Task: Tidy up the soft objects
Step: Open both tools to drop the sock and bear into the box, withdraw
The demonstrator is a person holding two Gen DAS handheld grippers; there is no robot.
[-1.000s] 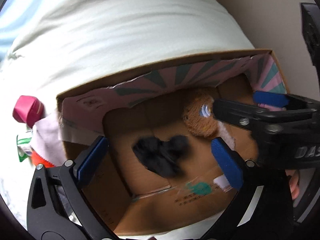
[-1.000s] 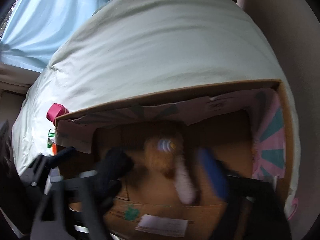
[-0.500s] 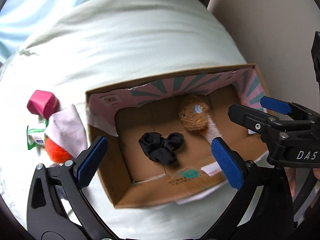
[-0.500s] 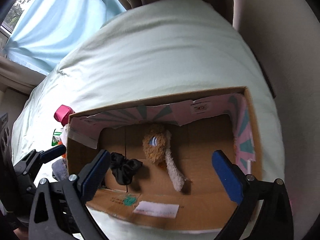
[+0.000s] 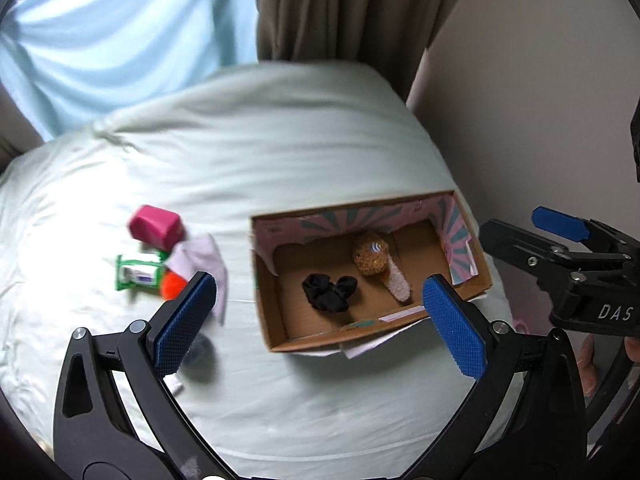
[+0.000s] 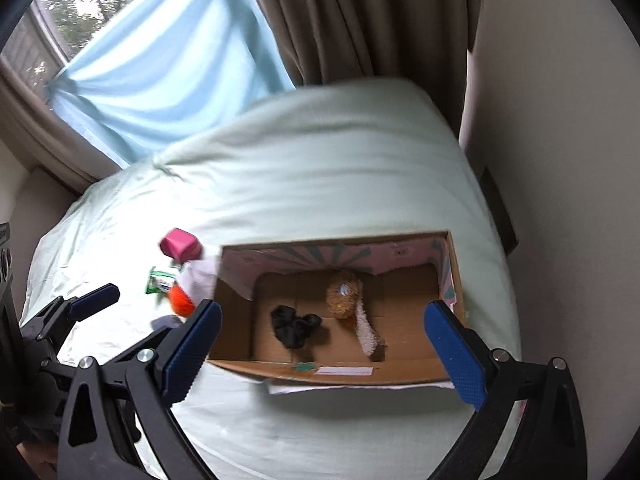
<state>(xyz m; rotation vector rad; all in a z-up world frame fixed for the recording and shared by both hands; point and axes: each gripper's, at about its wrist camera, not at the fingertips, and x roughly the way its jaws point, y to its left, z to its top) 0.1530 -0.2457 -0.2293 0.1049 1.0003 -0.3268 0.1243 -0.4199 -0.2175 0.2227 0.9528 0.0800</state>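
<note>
An open cardboard box (image 5: 276,316) (image 6: 400,374) lies on the pale green bed. Inside lie a black scrunchie (image 5: 329,291) (image 6: 294,326) and a brown plush toy (image 5: 372,258) (image 6: 342,294) with a pale tail. Left of the box lie a pink block (image 5: 155,227) (image 6: 180,245), a green packet (image 5: 136,273) (image 6: 160,281), a lilac cloth (image 5: 200,264) (image 6: 200,276) and an orange fuzzy thing (image 5: 173,285) (image 6: 181,300). My left gripper (image 5: 318,320) is open and empty, high above the bed. My right gripper (image 6: 324,354) is open and empty above the box.
A grey soft item (image 5: 200,350) (image 6: 166,323) lies by the left gripper's left finger. A wall (image 5: 540,80) runs along the bed's right side. Brown curtains (image 6: 360,20) and a light blue drape (image 6: 168,64) hang behind the bed.
Both grippers have pulled back and up from inside the box. The plush toy and scrunchie stay in the box. The items left of the box have come into full view.
</note>
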